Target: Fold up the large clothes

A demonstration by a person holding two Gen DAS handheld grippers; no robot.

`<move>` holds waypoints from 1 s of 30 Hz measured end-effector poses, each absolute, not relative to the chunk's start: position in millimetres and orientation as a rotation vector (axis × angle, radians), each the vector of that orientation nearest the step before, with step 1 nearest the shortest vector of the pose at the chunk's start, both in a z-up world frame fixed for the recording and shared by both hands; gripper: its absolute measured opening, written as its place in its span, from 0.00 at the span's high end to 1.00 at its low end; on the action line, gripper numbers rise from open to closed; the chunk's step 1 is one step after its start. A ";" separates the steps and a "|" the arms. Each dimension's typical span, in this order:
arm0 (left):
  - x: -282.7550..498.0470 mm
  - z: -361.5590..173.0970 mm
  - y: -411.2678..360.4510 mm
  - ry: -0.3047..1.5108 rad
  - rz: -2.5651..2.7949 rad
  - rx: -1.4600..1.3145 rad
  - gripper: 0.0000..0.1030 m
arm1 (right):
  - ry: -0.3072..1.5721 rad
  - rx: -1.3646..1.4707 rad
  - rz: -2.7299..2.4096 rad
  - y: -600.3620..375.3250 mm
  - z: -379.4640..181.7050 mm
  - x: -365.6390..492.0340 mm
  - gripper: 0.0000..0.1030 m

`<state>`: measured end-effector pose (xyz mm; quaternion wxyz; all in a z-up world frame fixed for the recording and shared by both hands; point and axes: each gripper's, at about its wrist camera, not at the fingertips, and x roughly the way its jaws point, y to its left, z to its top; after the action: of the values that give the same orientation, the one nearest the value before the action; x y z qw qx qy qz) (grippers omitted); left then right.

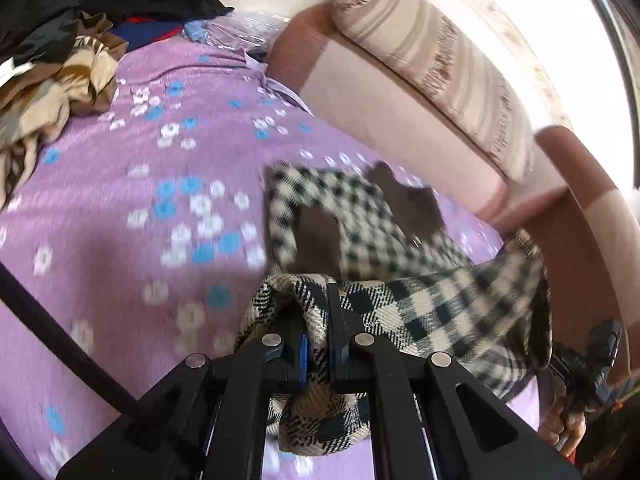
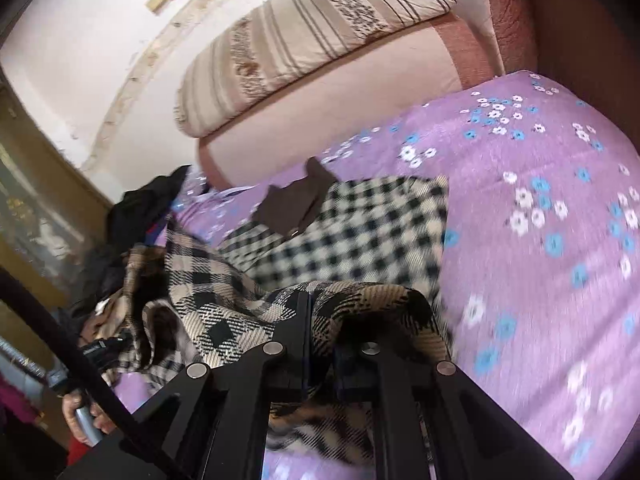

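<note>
Purple bedspread with white and blue flower print (image 1: 132,208) covers the whole work surface, w/ a pink padded backrest (image 1: 384,108) along the far edge and a beige striped cushion (image 1: 436,64) sitting on top of it, white wall behind. Task garment is a big black-and-cream checked woollen piece (image 1: 424,312), brown lining (image 1: 408,196) showing at the collar end. Far part of it lies flat on the bedspread near the backrest, near edge is lifted off the bed and strung between the two grippers. Left gripper (image 1: 318,344) is clamped right down on a bunched corner of the checked fabric, basically no gap between the fingers, cloth wrapping over the tips and hanging below. Right gripper (image 2: 320,328) same deal from its own cam, fingers pinched tight on the other corner w/ fabric draped over them. Left cam also catches the right gripper off to the right side w/ the hand (image 1: 564,428) holding it, and the right cam shows the left hand (image 2: 82,416) on its handle at lower left. Heap of other clothes, black, brown-and-cream patterned, a bit of blue and red (image 1: 68,40), is piled at the far left end of the bed, well apart from the checked piece. Both views are pretty motion-blurred so finer detail on the fabric is hard to tell.
</note>
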<state>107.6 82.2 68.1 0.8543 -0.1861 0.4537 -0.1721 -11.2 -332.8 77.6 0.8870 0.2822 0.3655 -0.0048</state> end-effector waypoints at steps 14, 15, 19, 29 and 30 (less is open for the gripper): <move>212.7 44.1 43.4 0.944 -0.378 -0.358 0.93 | 0.784 0.740 -0.061 -395.2 24.7 77.6 0.90; 216.4 42.3 42.7 0.946 -0.377 -0.367 0.93 | 0.784 0.756 -0.060 -398.7 21.8 82.3 0.90; 234.3 31.3 44.0 0.964 -0.381 -0.443 0.93 | 0.793 0.815 -0.048 -411.2 7.2 99.4 0.90; 249.7 28.0 51.4 0.923 -0.481 -0.713 0.57 | 0.719 0.915 -0.036 -434.0 2.7 110.4 0.43; 248.8 29.3 52.5 0.915 -0.493 -0.742 0.52 | 0.689 0.919 -0.056 -437.6 5.4 107.3 0.34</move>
<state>248.8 52.5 29.3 0.8030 -0.3463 0.4270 -0.2301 107.3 -437.6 5.4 0.8392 0.4345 0.3260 -0.0263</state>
